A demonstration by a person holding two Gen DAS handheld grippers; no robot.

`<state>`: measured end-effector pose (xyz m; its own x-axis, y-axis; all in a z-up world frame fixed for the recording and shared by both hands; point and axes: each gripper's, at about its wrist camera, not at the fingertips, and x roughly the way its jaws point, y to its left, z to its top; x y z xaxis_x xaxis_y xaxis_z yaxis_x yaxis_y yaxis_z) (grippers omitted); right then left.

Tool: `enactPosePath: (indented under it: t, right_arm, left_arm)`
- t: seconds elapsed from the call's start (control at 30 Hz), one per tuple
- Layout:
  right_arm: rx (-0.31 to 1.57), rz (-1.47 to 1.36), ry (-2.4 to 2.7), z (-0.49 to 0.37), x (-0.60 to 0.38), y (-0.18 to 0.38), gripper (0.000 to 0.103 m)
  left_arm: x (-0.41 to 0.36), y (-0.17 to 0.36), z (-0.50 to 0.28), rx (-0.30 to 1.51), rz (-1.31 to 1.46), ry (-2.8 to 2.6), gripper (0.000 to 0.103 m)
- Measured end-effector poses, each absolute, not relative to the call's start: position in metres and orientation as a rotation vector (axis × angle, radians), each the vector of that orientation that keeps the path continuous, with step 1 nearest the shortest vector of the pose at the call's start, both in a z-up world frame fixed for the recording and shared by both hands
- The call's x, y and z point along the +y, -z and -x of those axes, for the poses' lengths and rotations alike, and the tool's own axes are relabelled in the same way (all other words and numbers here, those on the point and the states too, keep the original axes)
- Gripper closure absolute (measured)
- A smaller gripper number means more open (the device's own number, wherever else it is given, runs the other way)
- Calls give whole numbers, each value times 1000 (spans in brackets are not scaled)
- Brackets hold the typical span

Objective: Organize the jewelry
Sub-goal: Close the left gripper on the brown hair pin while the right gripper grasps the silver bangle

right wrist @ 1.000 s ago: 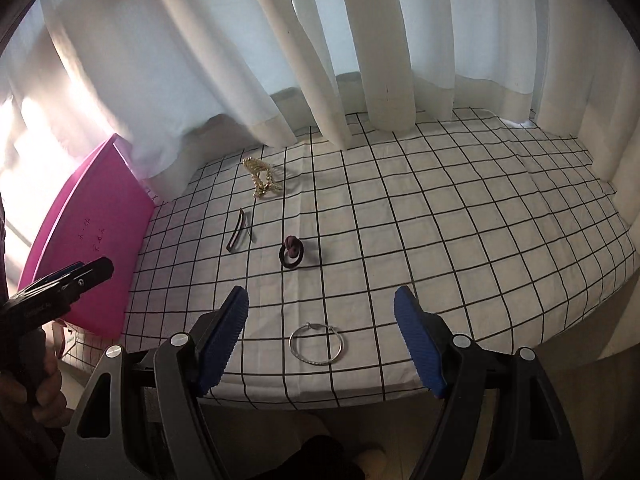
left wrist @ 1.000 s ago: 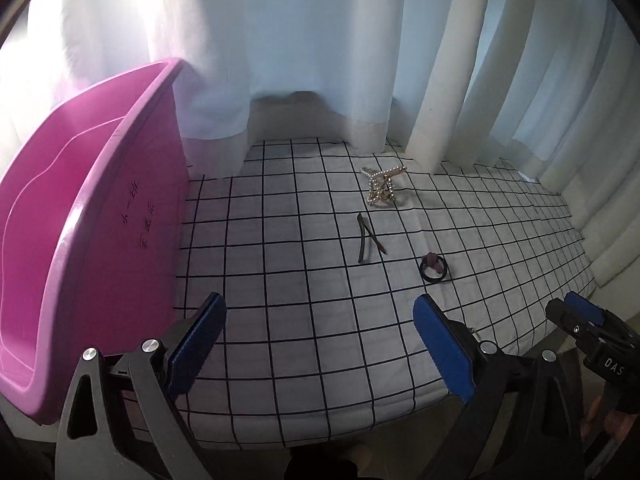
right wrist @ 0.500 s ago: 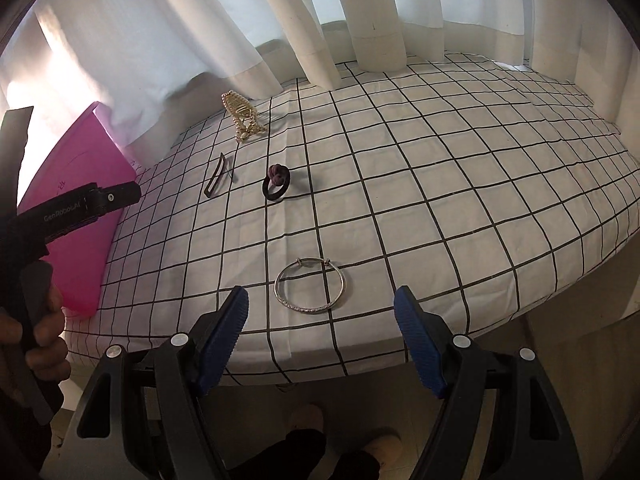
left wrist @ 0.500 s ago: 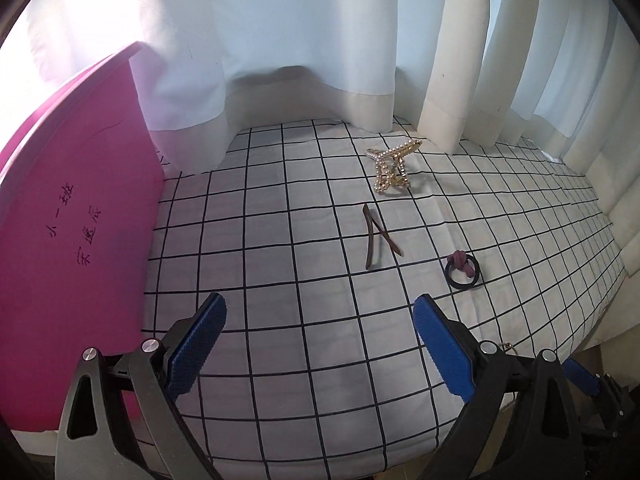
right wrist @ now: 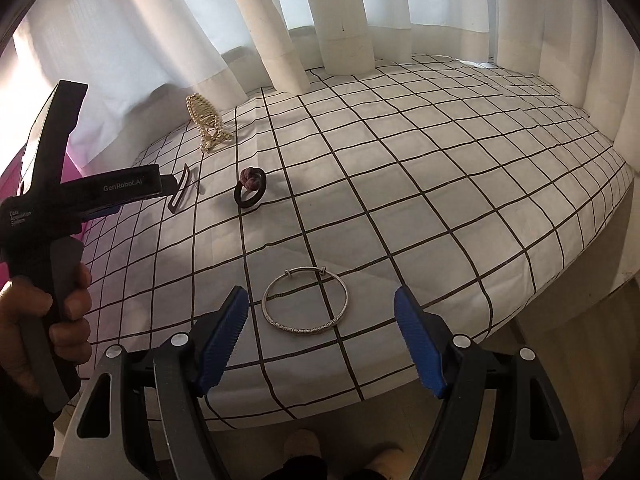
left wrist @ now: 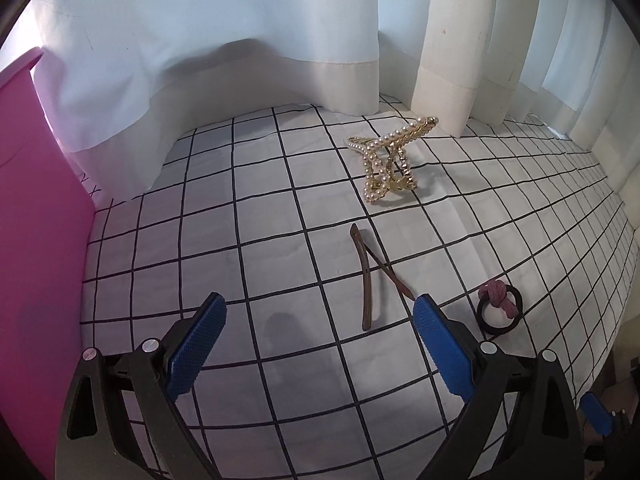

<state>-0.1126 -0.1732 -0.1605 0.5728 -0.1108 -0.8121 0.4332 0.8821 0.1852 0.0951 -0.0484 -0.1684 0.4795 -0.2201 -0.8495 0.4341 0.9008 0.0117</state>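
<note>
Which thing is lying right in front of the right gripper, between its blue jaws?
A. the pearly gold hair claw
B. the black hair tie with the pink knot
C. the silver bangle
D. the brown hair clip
C: in the right wrist view the silver bangle lies flat on the checked cloth just ahead of the right gripper, whose jaws stand wide apart; the other pieces sit farther back to the left.

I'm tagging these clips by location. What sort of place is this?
Probably a home room, a table or bed by a window: a grid-patterned white cloth covers the surface, pale curtains hang behind it, and a pearl hair claw and silver bangle lie on it.
</note>
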Motion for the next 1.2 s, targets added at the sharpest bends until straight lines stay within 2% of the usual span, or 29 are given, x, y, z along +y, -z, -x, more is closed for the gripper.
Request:
enactPosePath:
  t: [0.43,0.73,1.2]
  right_arm:
    - [938,-344,374,101,-164,178,31]
    - [943,-221,396,91,-151,183,31]
    - [910,-202,382,94,-149,185,31]
  left_arm:
    - [-50,192,-107,1001,-283,427,10]
    - [-52,193,-111,978,-265,445,9]
    - [-56,196,-108,945,-259,439,6]
